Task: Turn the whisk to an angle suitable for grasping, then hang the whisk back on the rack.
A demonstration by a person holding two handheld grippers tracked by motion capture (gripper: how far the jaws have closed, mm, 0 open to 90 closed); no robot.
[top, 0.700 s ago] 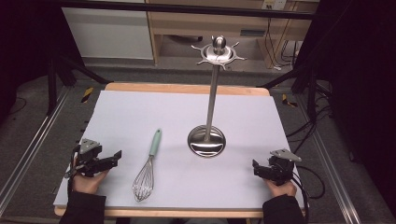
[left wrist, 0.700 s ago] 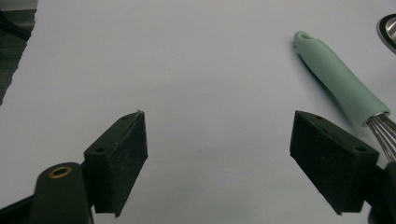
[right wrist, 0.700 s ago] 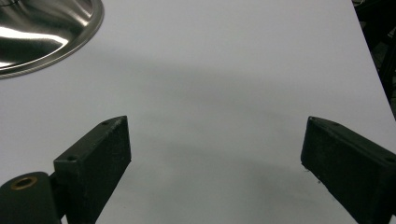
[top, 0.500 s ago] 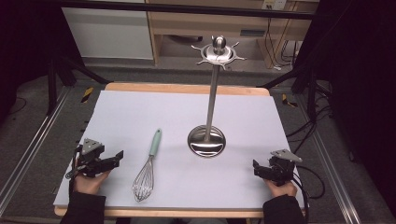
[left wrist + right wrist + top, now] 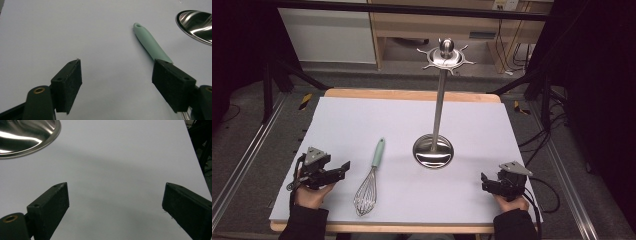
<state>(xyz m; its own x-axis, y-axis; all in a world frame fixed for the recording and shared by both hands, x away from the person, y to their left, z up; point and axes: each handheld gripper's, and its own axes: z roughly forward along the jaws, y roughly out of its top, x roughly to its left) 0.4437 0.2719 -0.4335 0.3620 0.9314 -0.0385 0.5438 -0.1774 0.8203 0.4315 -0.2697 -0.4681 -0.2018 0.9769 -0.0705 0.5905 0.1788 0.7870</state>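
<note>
Covering most of the wooden table, the pale lilac mat [image 5: 362,125] carries everything in play. Standing right of centre is the tall polished steel utensil stand [image 5: 434,150] with a round base and hooked crown. Left of it, well apart from the base, lies the wire balloon whisk with a mint-green handle [image 5: 371,172], handle pointing away. It looks light; the wires would likely flex and slip, so the stiff, grippy handle seems the place to grasp. Nearest it, the left gripper [image 5: 343,169] has jaws spread wide, empty. At the mat's right edge, the right gripper [image 5: 484,181] gapes empty too.
</note>
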